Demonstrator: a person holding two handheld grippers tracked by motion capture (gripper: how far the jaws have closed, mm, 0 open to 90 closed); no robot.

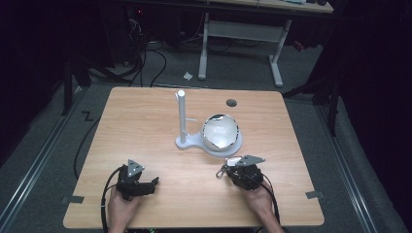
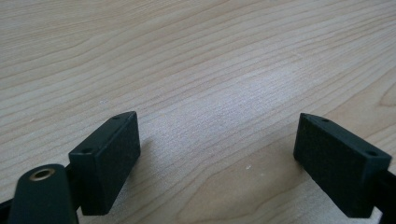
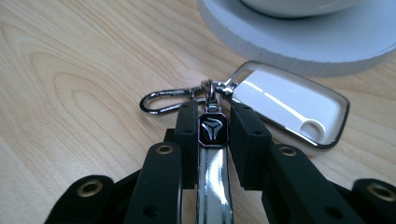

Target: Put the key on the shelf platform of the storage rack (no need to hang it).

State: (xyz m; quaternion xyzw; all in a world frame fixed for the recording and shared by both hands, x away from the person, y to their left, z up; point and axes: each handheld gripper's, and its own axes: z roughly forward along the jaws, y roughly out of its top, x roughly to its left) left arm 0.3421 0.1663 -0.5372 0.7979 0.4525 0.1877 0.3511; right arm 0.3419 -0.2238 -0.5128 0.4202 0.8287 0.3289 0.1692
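A key ring lies on the wooden table in front of the white stand. It has a white fob in a clear case, a silver snap hook and a chrome strap with a black emblem. My right gripper is shut on that strap, with both pads pressing its sides just behind the emblem. From above, the right gripper sits low at the table's front right, with the fob at its tip. My left gripper is open over bare wood at the front left.
The white stand's base carries a tall post with a short side peg, and a shiny bowl rests on it just beyond the key ring. A dark grommet hole is near the far edge. Cables trail from both grippers.
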